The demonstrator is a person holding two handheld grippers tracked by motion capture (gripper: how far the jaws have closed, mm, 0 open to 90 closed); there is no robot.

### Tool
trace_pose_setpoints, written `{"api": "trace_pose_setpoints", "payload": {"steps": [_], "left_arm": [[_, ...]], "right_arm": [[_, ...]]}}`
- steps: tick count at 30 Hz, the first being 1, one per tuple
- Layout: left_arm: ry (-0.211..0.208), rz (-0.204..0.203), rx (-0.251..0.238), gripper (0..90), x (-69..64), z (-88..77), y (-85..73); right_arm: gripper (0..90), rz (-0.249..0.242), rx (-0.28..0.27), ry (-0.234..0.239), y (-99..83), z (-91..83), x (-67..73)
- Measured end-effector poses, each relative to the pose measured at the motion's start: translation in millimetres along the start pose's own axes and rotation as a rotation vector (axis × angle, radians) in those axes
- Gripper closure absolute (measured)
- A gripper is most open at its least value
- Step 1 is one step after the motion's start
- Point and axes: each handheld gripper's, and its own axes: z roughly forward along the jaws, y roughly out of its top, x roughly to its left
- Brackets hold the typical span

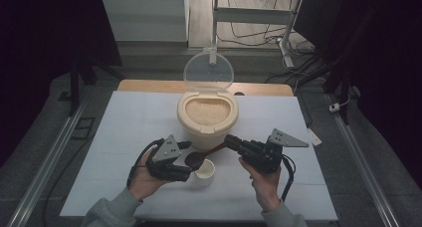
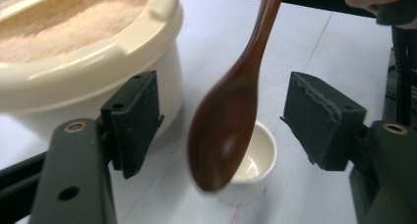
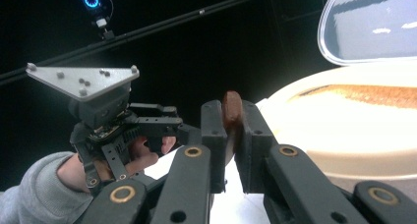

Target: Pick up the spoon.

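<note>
**Scooping rice: spoon over cup**

Right gripper (image 1: 230,140) clamps wooden spoon (image 2: 231,121) by its handle; left gripper (image 1: 185,146) gapes, holding nothing. Bowl hovers above small cup (image 1: 205,170) (beside rice container (image 1: 207,112)). Advice: keep spoon level, swing to rice.

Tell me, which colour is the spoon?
The spoon is dark reddish-brown wood; the left gripper view shows it best.

Lab recording setup: dark curtains (image 1: 40,48), floor rails (image 1: 47,162), loose cables (image 1: 259,35), white-covered table (image 1: 134,127).
</note>
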Motion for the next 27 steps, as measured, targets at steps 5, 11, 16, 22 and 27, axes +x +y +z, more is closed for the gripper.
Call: {"api": "trace_pose_setpoints", "payload": {"steps": [5, 11, 16, 22, 27], "left_arm": [[0.016, -0.039, 0.007, 24.0, 8.6, -11.8, -14.6], [0.044, -0.087, 0.027, 22.1, 20.6, -24.1, -37.2], [0.062, -0.148, 0.037, 19.8, 29.2, -33.7, -56.4], [0.099, -0.196, 0.071, 18.5, 36.0, -46.7, -86.1], [0.117, -0.234, 0.083, 17.6, 41.6, -55.3, -104.7]], "right_arm": [[83.2, -0.014, -0.020, -0.015, 4.6, -6.0, -0.3], [83.2, -0.021, -0.040, -0.027, 8.4, -12.0, -2.4], [83.2, -0.034, -0.059, -0.041, 12.2, -17.4, -3.2], [83.2, -0.034, -0.085, -0.051, 16.8, -23.4, -4.2], [83.2, -0.046, -0.097, -0.069, 21.2, -29.0, -4.7]]}}
